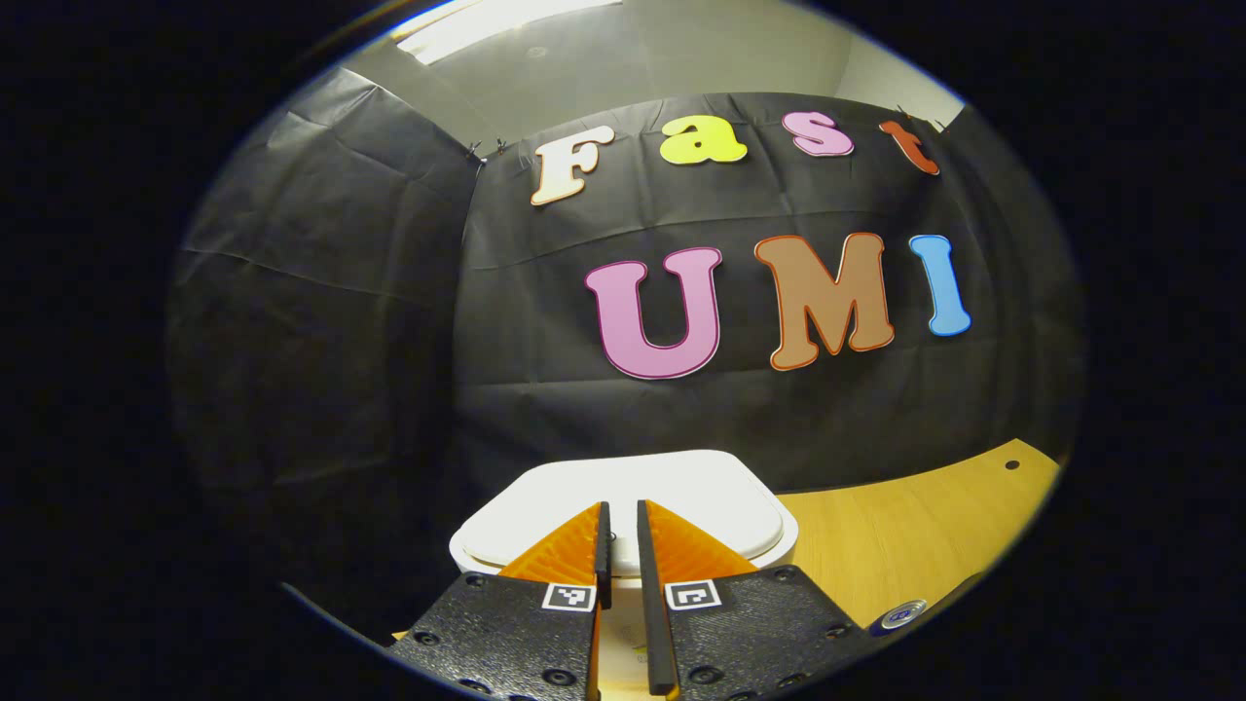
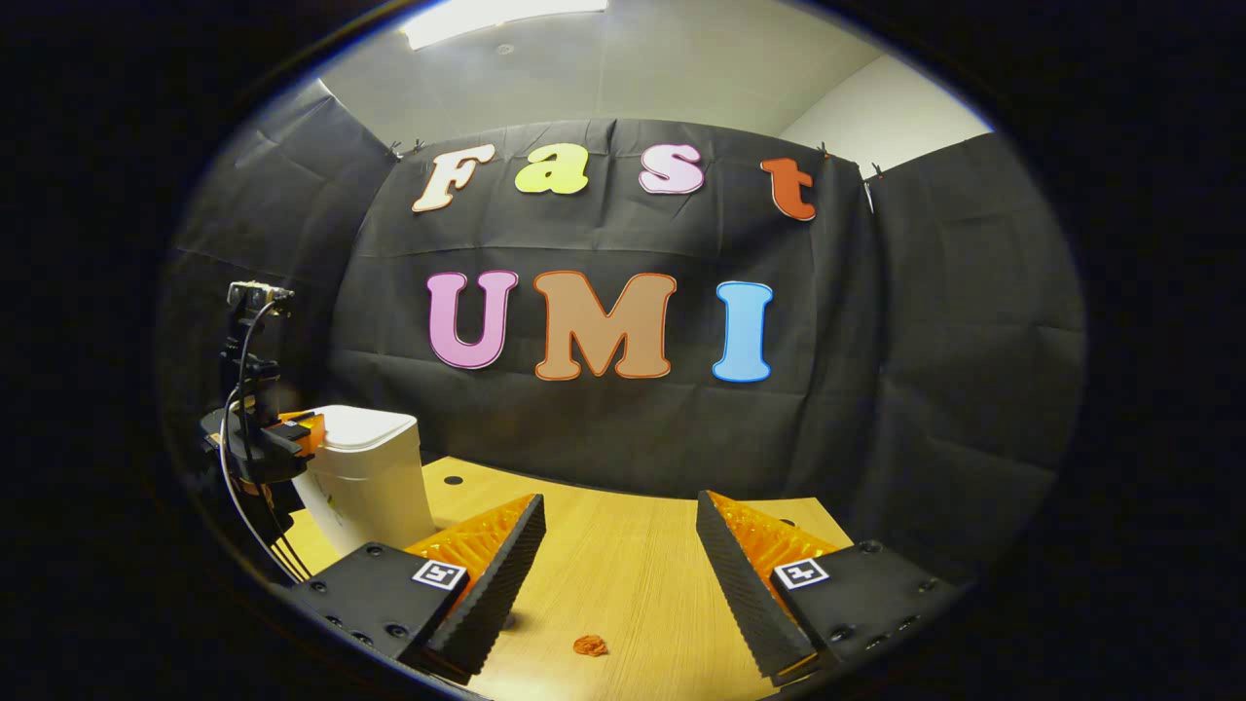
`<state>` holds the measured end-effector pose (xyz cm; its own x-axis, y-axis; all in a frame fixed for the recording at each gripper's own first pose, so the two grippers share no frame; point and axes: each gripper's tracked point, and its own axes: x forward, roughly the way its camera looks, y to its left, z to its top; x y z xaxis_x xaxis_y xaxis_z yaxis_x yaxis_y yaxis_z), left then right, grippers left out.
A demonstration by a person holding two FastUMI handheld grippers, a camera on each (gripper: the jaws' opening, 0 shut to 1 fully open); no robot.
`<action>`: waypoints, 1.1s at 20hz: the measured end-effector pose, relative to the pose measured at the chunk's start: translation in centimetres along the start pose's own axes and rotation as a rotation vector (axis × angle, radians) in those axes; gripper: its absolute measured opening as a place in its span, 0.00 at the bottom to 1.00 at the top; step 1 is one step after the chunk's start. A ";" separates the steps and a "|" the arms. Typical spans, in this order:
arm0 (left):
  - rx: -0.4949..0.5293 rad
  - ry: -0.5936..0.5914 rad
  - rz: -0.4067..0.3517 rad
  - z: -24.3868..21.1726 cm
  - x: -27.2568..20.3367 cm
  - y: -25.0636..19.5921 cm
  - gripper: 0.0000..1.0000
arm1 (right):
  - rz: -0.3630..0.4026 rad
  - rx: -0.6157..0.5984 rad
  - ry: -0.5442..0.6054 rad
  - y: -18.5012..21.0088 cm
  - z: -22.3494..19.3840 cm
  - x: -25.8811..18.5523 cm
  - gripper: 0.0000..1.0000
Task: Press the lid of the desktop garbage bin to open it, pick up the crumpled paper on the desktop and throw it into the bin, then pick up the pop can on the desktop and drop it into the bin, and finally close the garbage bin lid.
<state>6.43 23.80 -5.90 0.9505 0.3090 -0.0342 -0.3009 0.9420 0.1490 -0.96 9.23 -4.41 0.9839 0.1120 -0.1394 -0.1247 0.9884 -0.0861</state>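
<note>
A white desktop bin [image 1: 681, 487] stands right in front of my left gripper [image 1: 621, 508], its lid [image 1: 701, 506] down. The left fingers are shut with only a thin slit between them, tips just over the lid's near part; whether they touch it I cannot tell. The pop can [image 1: 901, 613] peeks in at the lower right of the left gripper view. In the right gripper view the bin [image 2: 375, 487] stands at the left, the left gripper [image 2: 290, 433] at its lid. My right gripper [image 2: 620, 531] hangs open above the table, a small orange-red crumpled paper [image 2: 589, 645] below its fingers.
The wooden table [image 2: 623, 574] runs back to the black cloth wall. A hole [image 2: 454, 480] sits in the tabletop near the bin. A cable [image 2: 234, 458] hangs from the left gripper at the table's left edge.
</note>
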 end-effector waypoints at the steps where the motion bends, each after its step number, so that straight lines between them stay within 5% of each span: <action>1: -0.014 -0.010 -0.016 0.5 0.0 -0.3 0.13 | 0.003 0.005 -0.008 -0.1 0.2 0.1 0.99; 5: -0.068 -0.082 -0.038 4.6 -0.4 -1.5 0.55 | 0.000 0.012 -0.027 -0.9 0.4 0.7 0.99; 9: -0.074 -0.158 -0.103 8.1 -3.5 -4.3 0.83 | 0.006 0.034 0.025 -1.8 -1.5 1.8 0.99; 15: -0.104 -0.156 -0.225 8.9 -9.1 -9.9 0.83 | 0.033 0.048 0.169 -2.4 -6.8 4.4 0.99; 22: -0.097 -0.120 -0.205 8.2 -12.7 -10.3 0.83 | 0.115 -0.012 0.360 -0.8 -15.4 7.0 0.99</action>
<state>-1.92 9.06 1.14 0.9931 0.0982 0.0640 -0.1018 0.9933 0.0551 4.03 7.63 -20.53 0.8557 0.1770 -0.4863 -0.2353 0.9700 -0.0609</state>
